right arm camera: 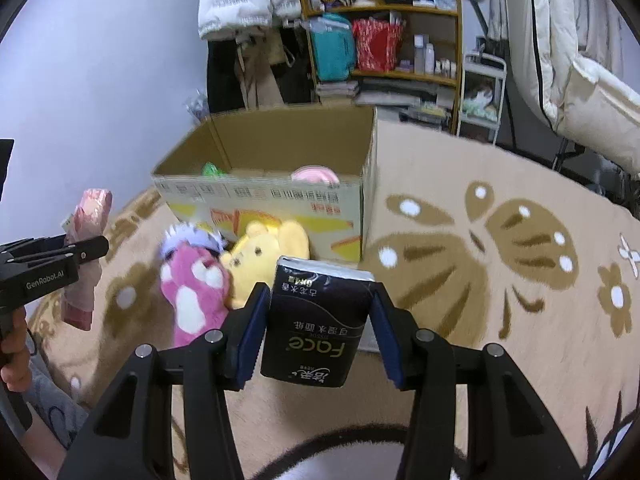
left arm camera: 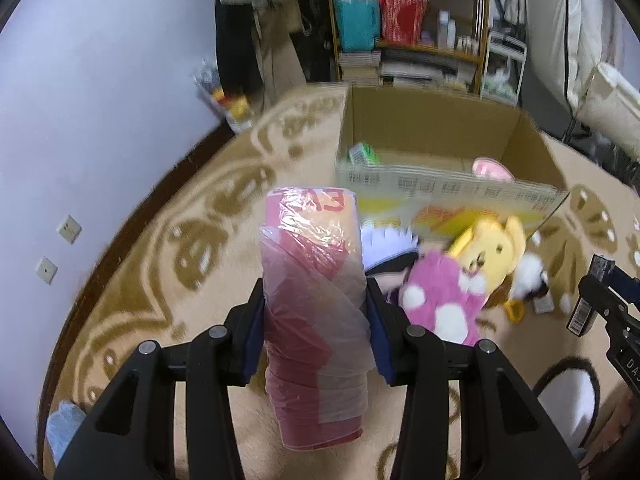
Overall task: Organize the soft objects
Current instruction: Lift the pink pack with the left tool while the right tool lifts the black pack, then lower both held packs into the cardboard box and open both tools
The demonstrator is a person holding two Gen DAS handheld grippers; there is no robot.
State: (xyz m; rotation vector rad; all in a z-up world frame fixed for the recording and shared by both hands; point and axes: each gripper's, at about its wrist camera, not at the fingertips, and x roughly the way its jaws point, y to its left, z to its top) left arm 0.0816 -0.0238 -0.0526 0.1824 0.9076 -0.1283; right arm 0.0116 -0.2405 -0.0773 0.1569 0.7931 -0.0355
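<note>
A: What does each claw carry?

B: The left gripper [left arm camera: 316,316] is clamped on a pink plastic-wrapped roll [left arm camera: 314,300], pads pressing both sides. The right gripper [right arm camera: 320,320] is closed on a black tissue pack [right arm camera: 316,320], squeezed at its lower half. Both packs are up off the carpet [right arm camera: 500,300].

A: And where should they go?

B: Most likely into the open cardboard box [right arm camera: 280,200] at the far edge of the carpet. A green item [right arm camera: 212,169] and a pink one [right arm camera: 316,175] already lie inside.

A: What is left on the carpet?

B: A pink-and-white plush [right arm camera: 192,292] and a yellow bear plush [right arm camera: 264,252], touching each other, just in front of the box's near wall. A purple-fringed toy [right arm camera: 192,238] lies against them; I cannot tell what it is.

A: How would you do the drop well?

B: Carry each pack over the near wall before letting go, high enough that the roll's hanging end clears the rim. I would release one at a time, into the bare middle of the box. The roll's loose wrap may cling to a pad, so open wide and lift straight away.
</note>
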